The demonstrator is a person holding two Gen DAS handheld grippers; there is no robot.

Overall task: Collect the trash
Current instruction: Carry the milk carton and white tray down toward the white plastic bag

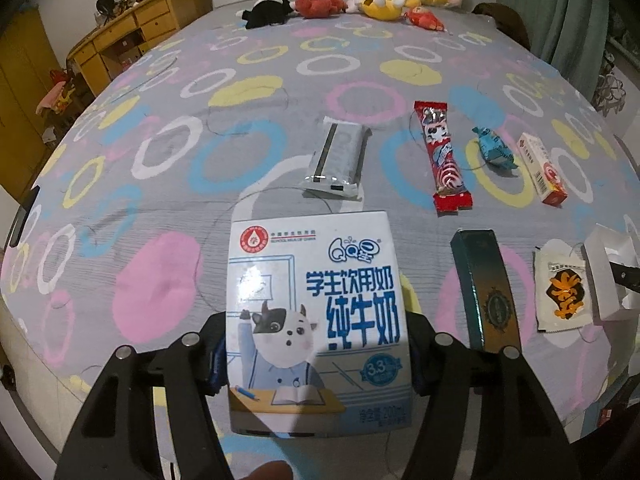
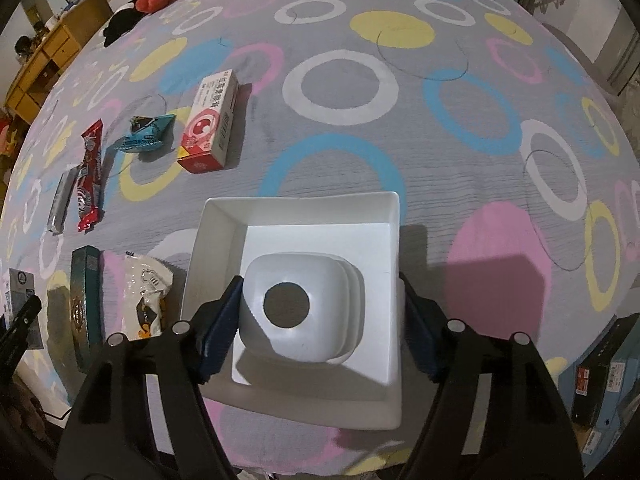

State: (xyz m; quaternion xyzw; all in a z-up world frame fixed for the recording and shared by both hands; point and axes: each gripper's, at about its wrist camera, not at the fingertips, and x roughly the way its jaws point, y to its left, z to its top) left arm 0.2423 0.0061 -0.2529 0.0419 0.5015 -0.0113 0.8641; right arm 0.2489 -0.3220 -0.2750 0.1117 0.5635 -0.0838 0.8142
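My left gripper (image 1: pixel 316 356) is shut on a white-and-blue milk carton (image 1: pixel 316 320) with a cartoon cow, held above the bed. My right gripper (image 2: pixel 316 340) is shut on a white square box (image 2: pixel 304 236) that has a white moulded insert (image 2: pixel 300 304) inside; its pads press the box's side walls. Trash lies on the bedspread: a silver packet (image 1: pixel 338 160), a red candy wrapper (image 1: pixel 442 156), a blue wrapper (image 1: pixel 494 148), a red-and-white carton (image 2: pixel 210 120), a dark green box (image 1: pixel 482 288) and a white sachet (image 1: pixel 562 288). The milk carton also shows at the left edge of the right wrist view (image 2: pixel 20 296).
The bed (image 1: pixel 160 200) has a grey cover with coloured rings. Plush toys (image 1: pixel 320 4) lie at its far end. A wooden desk (image 1: pixel 120 36) stands to the left, curtains (image 1: pixel 560 8) to the right. Boxes (image 2: pixel 604 384) sit on the floor at right.
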